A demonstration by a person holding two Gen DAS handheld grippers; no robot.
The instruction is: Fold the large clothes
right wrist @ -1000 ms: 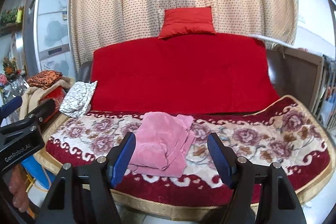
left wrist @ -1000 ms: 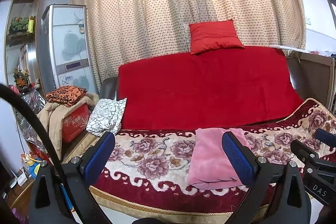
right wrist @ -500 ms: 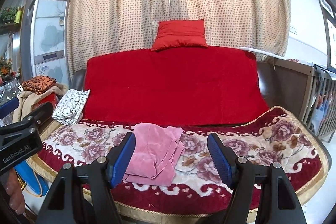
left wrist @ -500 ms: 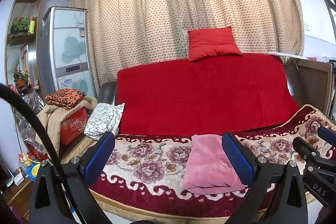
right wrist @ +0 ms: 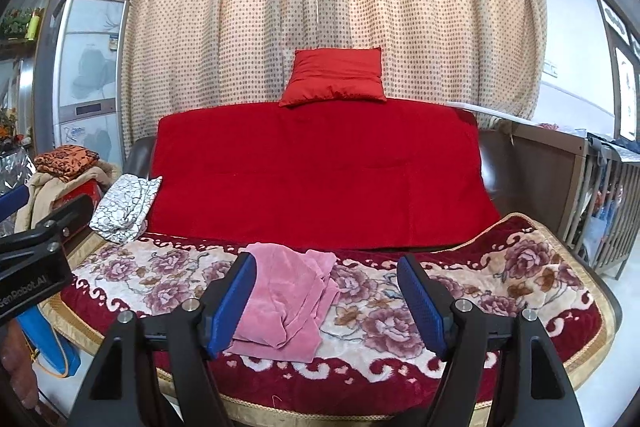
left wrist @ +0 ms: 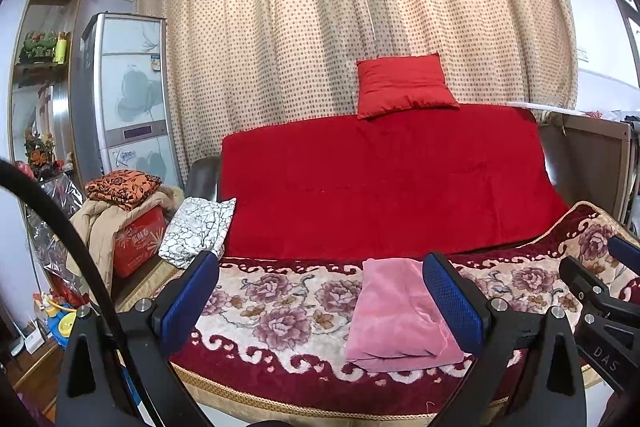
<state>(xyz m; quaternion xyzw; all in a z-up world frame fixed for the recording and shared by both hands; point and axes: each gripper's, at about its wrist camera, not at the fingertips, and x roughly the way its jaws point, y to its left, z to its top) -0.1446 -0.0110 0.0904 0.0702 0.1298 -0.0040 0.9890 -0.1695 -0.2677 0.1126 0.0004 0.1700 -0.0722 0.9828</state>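
At three o'clock of my left view, my right black plastic gripper body (left wrist: 600, 323) read "DAS". At nine o'clock of my right view, my left black gripper body (right wrist: 28, 283) read "GenRobot.AI".

Pink garment (left wrist: 394, 315), soft velvety fabric, folded into a compact, roughly rectangular bundle; lies flat on the floral blanket (left wrist: 280, 311) covering the sofa seat, near the blanket's front edge, about midway between its left and right edges; from the right wrist view (right wrist: 286, 301) several layered folds and loose edges show along its right side.
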